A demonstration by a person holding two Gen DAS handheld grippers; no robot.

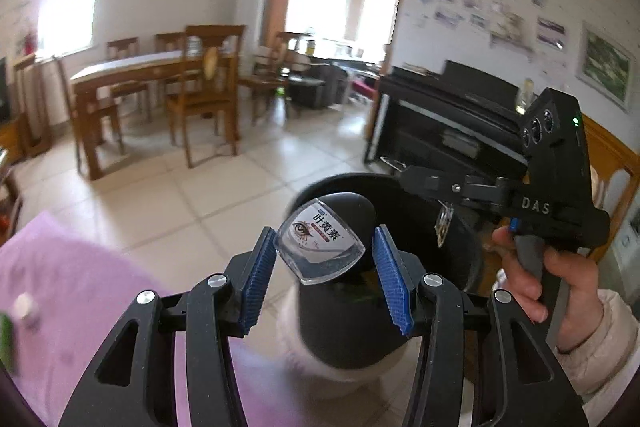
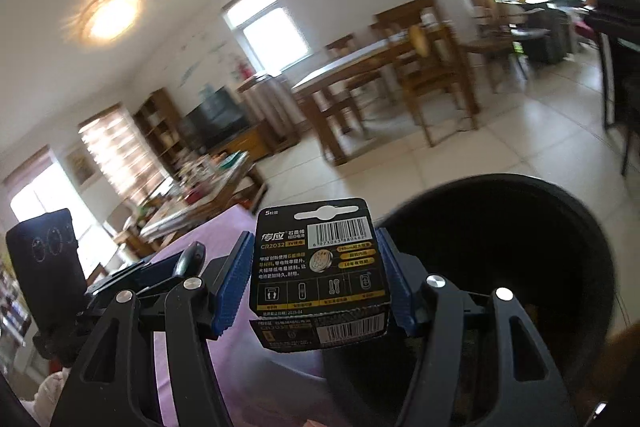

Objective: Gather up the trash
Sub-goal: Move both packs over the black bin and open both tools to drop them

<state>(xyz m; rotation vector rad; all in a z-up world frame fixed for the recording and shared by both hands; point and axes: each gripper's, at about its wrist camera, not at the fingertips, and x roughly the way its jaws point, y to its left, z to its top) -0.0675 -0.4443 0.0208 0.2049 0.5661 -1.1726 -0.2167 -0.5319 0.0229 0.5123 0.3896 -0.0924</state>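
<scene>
low in the centre of both frames, i hold trash over the black bin (image 1: 460, 239). my left tool (image 1: 324, 259) pinches a clear plastic blister pack (image 1: 320, 247) by its edges; my right tool (image 2: 316, 279) clamps a black battery card (image 2: 320, 263) beside the bin's rim. if i let go off-centre, the light card may catch the rim and flutter onto the purple desk (image 1: 80, 287).
</scene>
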